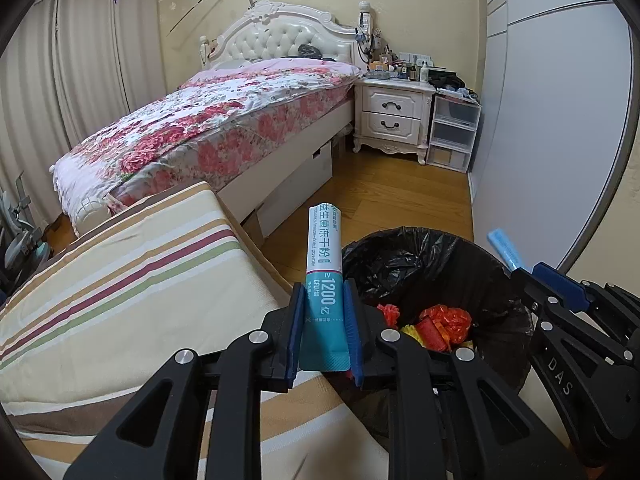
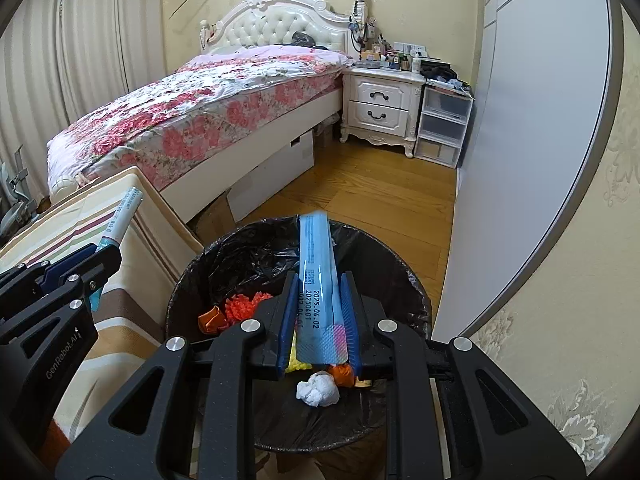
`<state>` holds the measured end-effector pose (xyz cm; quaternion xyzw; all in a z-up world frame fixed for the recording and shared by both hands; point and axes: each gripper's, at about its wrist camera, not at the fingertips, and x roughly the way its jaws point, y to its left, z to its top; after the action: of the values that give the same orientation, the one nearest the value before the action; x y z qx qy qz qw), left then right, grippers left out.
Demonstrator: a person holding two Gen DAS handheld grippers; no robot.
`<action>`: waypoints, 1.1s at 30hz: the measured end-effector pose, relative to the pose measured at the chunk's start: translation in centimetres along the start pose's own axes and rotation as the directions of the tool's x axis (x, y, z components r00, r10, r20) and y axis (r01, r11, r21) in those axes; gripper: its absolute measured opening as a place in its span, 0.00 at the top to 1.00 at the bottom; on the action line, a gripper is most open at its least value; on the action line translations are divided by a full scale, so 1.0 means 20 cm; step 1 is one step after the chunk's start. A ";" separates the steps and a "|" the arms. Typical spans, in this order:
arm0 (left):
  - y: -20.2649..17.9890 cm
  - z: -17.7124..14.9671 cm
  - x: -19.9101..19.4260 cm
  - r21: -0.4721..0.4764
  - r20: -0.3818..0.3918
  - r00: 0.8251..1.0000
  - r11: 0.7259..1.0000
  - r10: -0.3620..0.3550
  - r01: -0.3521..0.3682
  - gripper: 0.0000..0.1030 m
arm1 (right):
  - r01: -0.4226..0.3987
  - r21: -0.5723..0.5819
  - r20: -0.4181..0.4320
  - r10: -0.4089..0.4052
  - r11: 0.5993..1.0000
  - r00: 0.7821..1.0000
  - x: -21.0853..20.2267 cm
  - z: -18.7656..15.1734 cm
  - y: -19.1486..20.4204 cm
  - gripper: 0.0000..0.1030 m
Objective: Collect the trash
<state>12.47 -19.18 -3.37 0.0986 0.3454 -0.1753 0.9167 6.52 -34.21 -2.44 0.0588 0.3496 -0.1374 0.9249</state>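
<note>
**binwatcher:** Where's this one at? Looks like both hands are loaded.

**umi_fan:** Yep. The left gripper [image 1: 324, 320] has its fingers pinched narrow on a teal sachet [image 1: 325, 276], which sticks up past the fingertips. The right gripper [image 2: 318, 312] is clamped the same way on a blue sachet [image 2: 316, 264], also poking out forward.

**binwatcher:** And the bin?

**umi_fan:** The trash bin [image 2: 416, 300], black liner and all, sits right under the right gripper's fingers, so the blue sachet is basically hanging over the opening. From the left wrist view the bin is just off to the right of the left fingers; the teal sachet is more over the edge of the striped cushion [image 1: 120, 280] than over the bin, I'd say.

**binwatcher:** So progress?

**umi_fan:** Some stuff is already in there: orange wrappers [image 1: 448, 318] and a white paper wad [image 2: 318, 389] below the fingers. I'd guess late stage. What's left is letting go of both sachets, right one first probably, with the left needing to shift over the rim. Can't tell if more trash is lying around elsewhere.
</note>
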 end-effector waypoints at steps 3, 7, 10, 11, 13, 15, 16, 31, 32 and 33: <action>-0.01 0.01 0.02 0.004 -0.012 1.000 1.000 0.003 -0.003 0.79 | 0.007 0.001 0.000 -0.007 1.000 1.000 0.01 0.00 0.00 0.78; -0.03 0.01 0.05 0.018 -0.029 0.999 1.000 0.014 -0.013 0.74 | 0.014 0.005 -0.002 -0.014 1.000 1.000 0.02 0.00 -0.01 0.73; -0.02 0.00 0.05 0.008 -0.030 0.999 1.000 0.019 -0.019 0.57 | 0.024 0.008 0.005 -0.024 1.000 1.000 0.02 0.00 -0.02 0.66; -0.02 0.00 0.05 0.007 -0.030 0.999 1.000 0.021 -0.021 0.55 | 0.026 0.008 0.006 -0.026 1.000 1.000 0.02 0.00 -0.02 0.65; -0.02 0.00 0.05 0.006 -0.030 0.999 1.000 0.021 -0.021 0.50 | 0.029 0.008 0.008 -0.029 1.000 1.000 0.02 0.00 -0.03 0.64; -0.02 0.00 0.05 0.004 -0.027 0.999 1.000 0.021 -0.021 0.43 | 0.034 0.012 0.014 -0.034 0.999 0.999 0.01 0.00 -0.04 0.61; -0.02 0.00 0.05 0.003 -0.025 0.999 1.000 0.023 -0.023 0.41 | 0.036 0.013 0.016 -0.036 0.999 0.999 0.01 0.00 -0.04 0.60; 0.11 0.00 -0.03 -0.035 0.016 0.995 0.995 0.094 -0.094 0.22 | 0.092 0.031 0.069 -0.094 0.995 0.993 -0.08 0.00 -0.04 0.27; 0.11 -0.01 -0.03 -0.038 0.018 0.995 0.994 0.099 -0.098 0.22 | 0.092 0.031 0.072 -0.094 0.995 0.993 -0.09 -0.01 -0.04 0.25; 0.12 -0.01 -0.04 -0.042 0.020 0.995 0.994 0.099 -0.098 0.22 | 0.091 0.030 0.073 -0.093 0.995 0.993 -0.09 -0.01 -0.04 0.24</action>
<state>12.67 -16.58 -2.84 0.0948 0.3334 -0.1238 0.9298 4.87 -34.53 -1.34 0.0496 0.3154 -0.1868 0.9291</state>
